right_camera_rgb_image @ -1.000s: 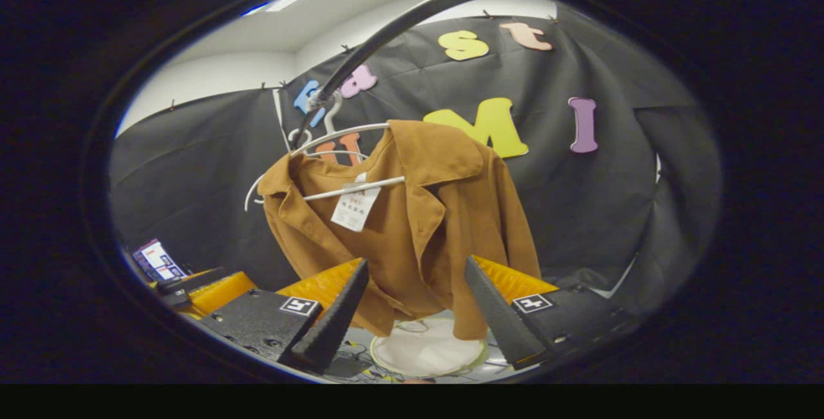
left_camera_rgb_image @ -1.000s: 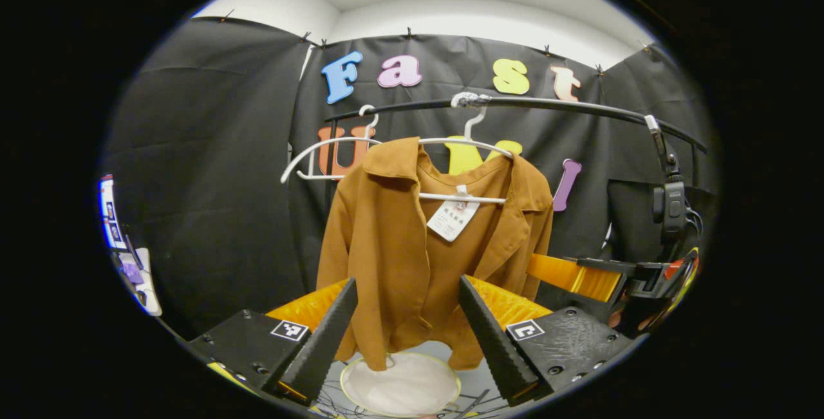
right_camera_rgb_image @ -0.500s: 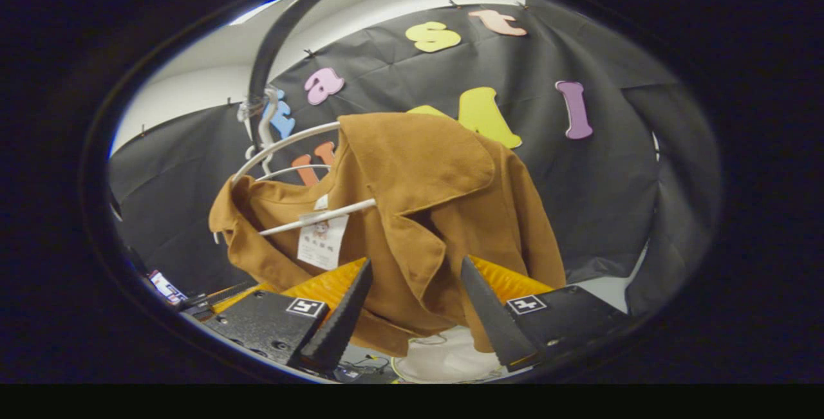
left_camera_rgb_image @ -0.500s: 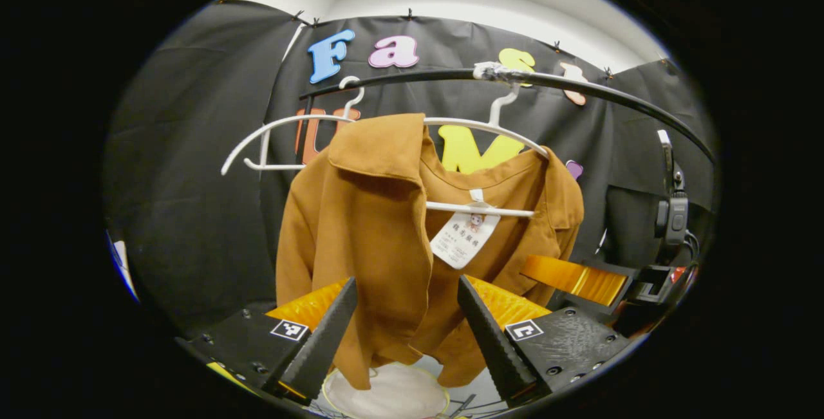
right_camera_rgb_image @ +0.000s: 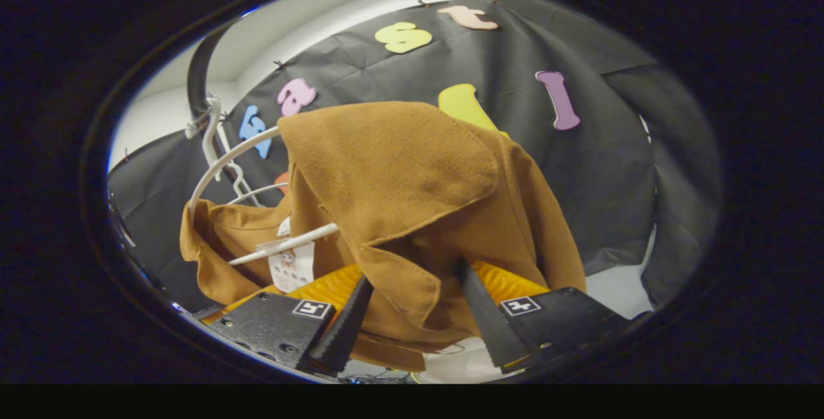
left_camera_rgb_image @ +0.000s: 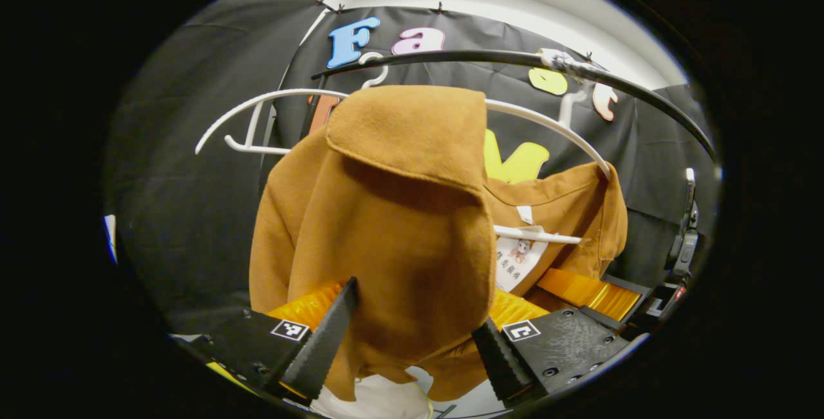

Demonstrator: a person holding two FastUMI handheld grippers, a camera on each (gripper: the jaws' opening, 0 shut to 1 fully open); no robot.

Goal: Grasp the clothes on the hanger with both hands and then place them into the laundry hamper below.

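Brown jacket (left_camera_rgb_image: 386,226) is hung on a white hanger (left_camera_rgb_image: 547,124); both grippers' jaws are spread wide around its cloth, nothing gripped.

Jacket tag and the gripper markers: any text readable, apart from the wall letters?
Paper tag on the brown jacket: a small cartoon figure and printed lines, too small and blurred to read.
Square markers: black-and-white coded patterns, no words or numbers.
So nothing here is legible.
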